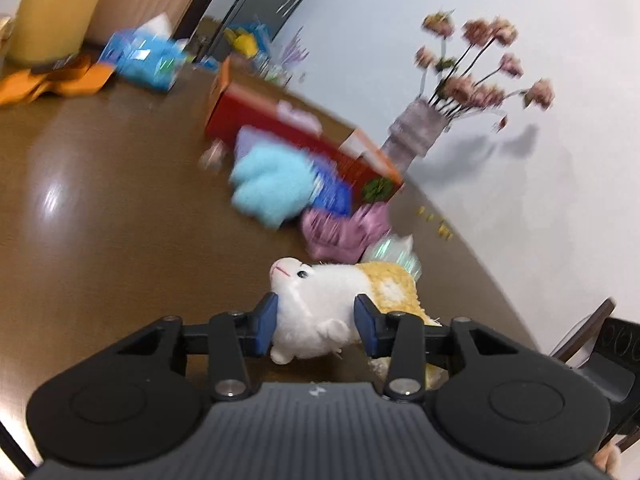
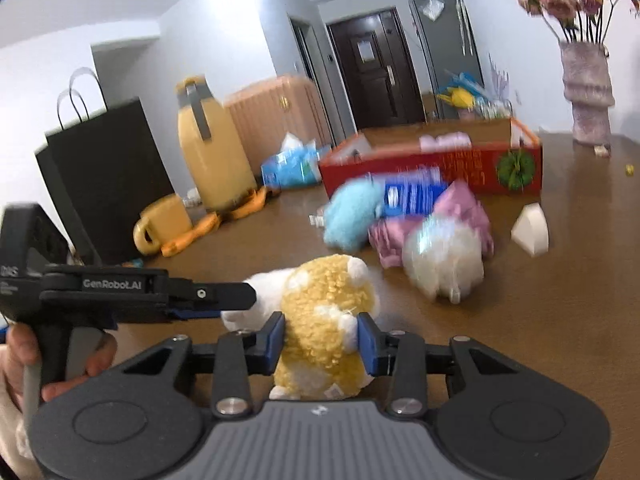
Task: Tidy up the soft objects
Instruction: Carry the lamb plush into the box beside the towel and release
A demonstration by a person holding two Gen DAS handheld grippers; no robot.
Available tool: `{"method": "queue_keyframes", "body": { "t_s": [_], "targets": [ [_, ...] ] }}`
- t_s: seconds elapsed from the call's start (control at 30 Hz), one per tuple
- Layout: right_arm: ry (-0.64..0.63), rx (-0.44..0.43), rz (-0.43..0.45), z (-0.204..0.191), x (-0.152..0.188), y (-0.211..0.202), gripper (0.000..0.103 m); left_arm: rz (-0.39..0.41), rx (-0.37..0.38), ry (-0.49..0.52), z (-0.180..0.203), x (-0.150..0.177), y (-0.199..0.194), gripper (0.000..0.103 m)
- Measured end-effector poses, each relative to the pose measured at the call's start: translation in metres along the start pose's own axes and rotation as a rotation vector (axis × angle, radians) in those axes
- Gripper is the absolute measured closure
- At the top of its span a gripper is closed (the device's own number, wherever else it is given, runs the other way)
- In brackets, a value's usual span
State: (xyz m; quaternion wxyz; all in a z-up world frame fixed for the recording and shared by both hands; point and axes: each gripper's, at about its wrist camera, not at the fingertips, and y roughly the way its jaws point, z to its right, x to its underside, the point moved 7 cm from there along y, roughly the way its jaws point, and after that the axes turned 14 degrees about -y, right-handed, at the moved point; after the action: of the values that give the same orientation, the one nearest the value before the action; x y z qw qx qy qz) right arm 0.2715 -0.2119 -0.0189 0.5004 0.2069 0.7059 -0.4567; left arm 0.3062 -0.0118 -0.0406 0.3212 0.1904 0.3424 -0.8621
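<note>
Nearest to you, both grippers clamp one toy. Your left gripper (image 1: 316,326) has its blue pads (image 1: 266,324) pressed into the white head end of the hamster plush (image 1: 320,312), which lies on its side on the brown table (image 1: 112,208). Your right gripper (image 2: 321,340) squeezes the same hamster plush (image 2: 328,312) at its yellow, curly body, one pad on each flank, the jaws narrowed to the width of the toy. In the right wrist view your left gripper (image 2: 236,300) enters from the left edge, with your left hand (image 2: 52,364) wrapped round its handle.

Just beyond the hamster lies a white fluffy plush (image 2: 444,260), blurred. Behind it, touching one another, sit a crumpled pink cloth (image 2: 464,216), a light-blue fluffy toy (image 2: 352,216) and a blue printed packet (image 2: 416,196).

Behind that heap stands an open red cardboard box (image 2: 432,168); a pale pink item shows inside it, too blurred to name. To the right of the heap rests a small white wedge-shaped object (image 2: 530,232).

Farther back, on the left, stand a yellow mug (image 2: 164,224), a tall yellow jug (image 2: 212,148) and a black paper bag (image 2: 104,176). At the far right, a vase of pink flowers (image 2: 586,92) stands against the wall.
</note>
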Motion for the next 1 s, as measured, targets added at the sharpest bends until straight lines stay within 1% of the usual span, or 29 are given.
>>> {"method": "queue_keyframes", "body": {
  "t_s": [0.07,0.13,0.17,0.23,0.3,0.37,0.47,0.53,0.6,0.7,0.77,0.8,0.87,0.9,0.93,1.0],
  "targets": [
    [-0.029,0.015,0.054,0.012,-0.025,-0.001,0.066,0.038,0.044,0.037,0.022,-0.030,0.006,0.062],
    [-0.054,0.037,0.090,0.034,-0.055,0.003,0.066,0.068,0.086,0.087,0.047,-0.062,0.020,0.062],
    [-0.067,0.052,0.101,0.047,-0.070,0.007,0.066,0.076,0.100,0.119,0.061,-0.079,0.032,0.062],
    [-0.083,0.074,0.118,0.078,-0.100,0.019,0.067,0.065,0.093,0.149,0.087,-0.116,0.067,0.062],
    [-0.072,0.111,0.106,0.117,-0.127,0.038,0.067,0.043,0.092,0.175,0.109,-0.146,0.108,0.062],
    [-0.038,0.127,0.072,0.156,-0.146,0.061,0.067,0.019,0.079,0.187,0.121,-0.170,0.149,0.062],
    [0.006,0.147,-0.002,0.210,-0.162,0.106,0.067,-0.048,0.046,0.138,0.121,-0.200,0.223,0.062],
    [0.034,0.149,-0.056,0.238,-0.163,0.136,0.067,-0.084,0.012,0.098,0.110,-0.210,0.265,0.062],
    [0.048,0.155,-0.108,0.262,-0.159,0.166,0.067,-0.108,-0.031,0.104,0.100,-0.211,0.298,0.062],
    [0.033,0.162,-0.183,0.282,-0.150,0.198,0.067,-0.139,-0.089,0.111,0.088,-0.212,0.335,0.062],
    [0.028,0.168,-0.237,0.290,-0.140,0.214,0.067,-0.189,-0.130,0.095,0.077,-0.209,0.355,0.061],
    [0.023,0.179,-0.254,0.293,-0.134,0.218,0.067,-0.213,-0.146,0.097,0.072,-0.207,0.362,0.061],
    [0.003,0.208,-0.268,0.293,-0.128,0.220,0.065,-0.246,-0.152,0.126,0.068,-0.202,0.368,0.061],
    [-0.006,0.218,-0.276,0.292,-0.125,0.220,0.063,-0.251,-0.143,0.134,0.069,-0.199,0.369,0.060],
    [-0.010,0.218,-0.275,0.291,-0.123,0.218,0.064,-0.250,-0.136,0.140,0.070,-0.198,0.369,0.057],
    [-0.003,0.208,-0.263,0.289,-0.125,0.215,0.064,-0.235,-0.139,0.151,0.073,-0.199,0.363,0.055]
  ]
}}
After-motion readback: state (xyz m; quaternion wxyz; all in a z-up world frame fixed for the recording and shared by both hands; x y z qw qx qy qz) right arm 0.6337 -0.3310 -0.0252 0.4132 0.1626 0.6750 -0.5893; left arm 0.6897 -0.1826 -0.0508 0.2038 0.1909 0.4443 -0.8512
